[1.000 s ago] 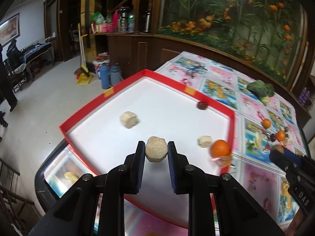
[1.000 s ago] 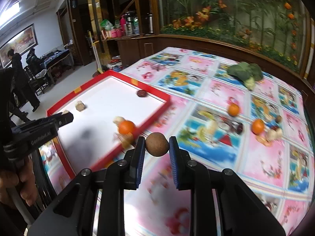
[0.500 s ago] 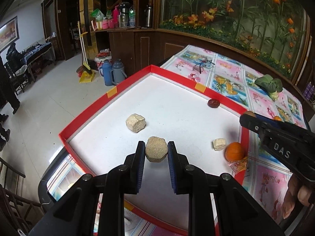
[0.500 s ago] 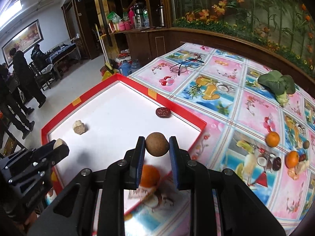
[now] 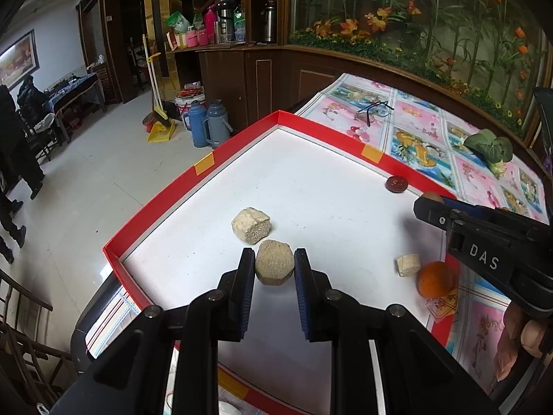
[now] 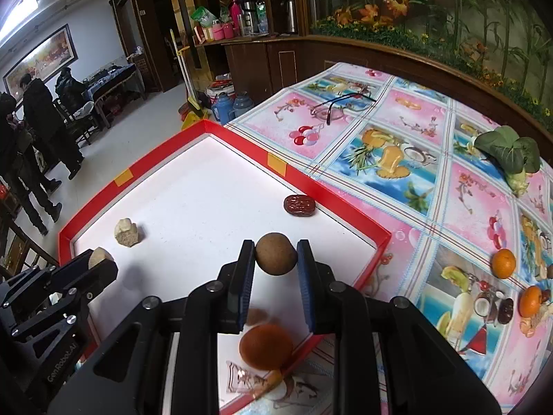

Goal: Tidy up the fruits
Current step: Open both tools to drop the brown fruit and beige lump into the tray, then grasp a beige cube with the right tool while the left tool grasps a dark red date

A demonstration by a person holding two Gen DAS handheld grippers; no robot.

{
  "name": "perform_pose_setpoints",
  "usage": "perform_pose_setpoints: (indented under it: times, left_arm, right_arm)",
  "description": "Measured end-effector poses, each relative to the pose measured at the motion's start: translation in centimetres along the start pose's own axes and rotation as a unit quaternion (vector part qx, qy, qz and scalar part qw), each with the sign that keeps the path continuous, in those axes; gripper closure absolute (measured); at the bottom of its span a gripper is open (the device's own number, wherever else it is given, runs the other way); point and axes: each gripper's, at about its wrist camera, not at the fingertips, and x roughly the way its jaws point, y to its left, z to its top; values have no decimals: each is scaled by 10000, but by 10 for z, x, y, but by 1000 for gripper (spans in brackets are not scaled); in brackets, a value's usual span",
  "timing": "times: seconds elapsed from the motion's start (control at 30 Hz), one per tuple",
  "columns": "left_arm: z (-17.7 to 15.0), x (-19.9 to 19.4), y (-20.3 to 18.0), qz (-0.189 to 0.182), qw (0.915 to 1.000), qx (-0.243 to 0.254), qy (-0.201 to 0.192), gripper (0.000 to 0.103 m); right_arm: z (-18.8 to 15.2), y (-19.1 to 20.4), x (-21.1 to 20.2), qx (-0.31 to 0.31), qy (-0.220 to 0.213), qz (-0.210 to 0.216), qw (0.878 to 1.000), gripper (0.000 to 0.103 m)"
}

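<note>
Left wrist view: left hand-held gripper [image 5: 274, 269], jaws closed on a tan, rough, faceted lump [image 5: 274, 267], held over the white floor of the red-rimmed tray [image 5: 204, 165]. Just beyond it, lying on the tray floor, a pale rough chunk [image 5: 251, 225]. Toward the tray's right side, a small pale cube [image 5: 409, 265] touching or just beside an orange [image 5: 436, 279] by the right rim. Near the far right rim, a dark red date [image 5: 396, 184]. Entering from the right, the right hand-held gripper [image 5: 432, 204], black, marked "DAS".

Right wrist view: right hand-held gripper [image 6: 275, 258], jaws closed on a round brown fruit [image 6: 275, 258], held above the tray [image 6: 345, 204] near its right rim. Tray contents here: the date [image 6: 299, 205] close to the far right rim; the pale rough chunk [image 6: 127, 232] toward the left side; the orange [image 6: 266, 346], blurred, partly hidden beneath the gripper body. The left hand-held gripper [image 6: 98, 259] shows at lower left with the tan lump [image 6: 98, 257] between its fingers.

Desk [image 6: 459, 207], covered in a pink and blue fruit-print cloth: a leafy green vegetable [image 6: 508, 152] at the far right; a pair of spectacles [image 6: 340, 105] near the far edge; two loose oranges, one [image 6: 503, 263] beyond the other [image 6: 530, 301], at the right, among small items too small to identify.
</note>
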Motion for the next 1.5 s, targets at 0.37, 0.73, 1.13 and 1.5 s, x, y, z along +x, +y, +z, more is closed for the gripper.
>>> perform_pose_setpoints:
  times: [0.37, 0.73, 1.13, 1.5]
  left_arm:
    - [1, -2, 10, 250, 9995, -186, 36, 54]
    - [-3, -38, 21, 225, 9968, -614, -458, 28]
    - [-26, -49, -73, -538, 9975, 134, -437, 23]
    - [-44, -37, -170, -1045, 9888, 1059, -101, 23]
  right_arm:
    - [-2, -2, 7, 136, 198, 74, 9997, 69]
    - [-14, -32, -52, 552, -406, 34, 9976, 25]
    - [-129, -171, -142, 1585, -416, -1214, 9790, 14]
    - [-158, -246, -133, 2055, -147, -1492, 9671, 38]
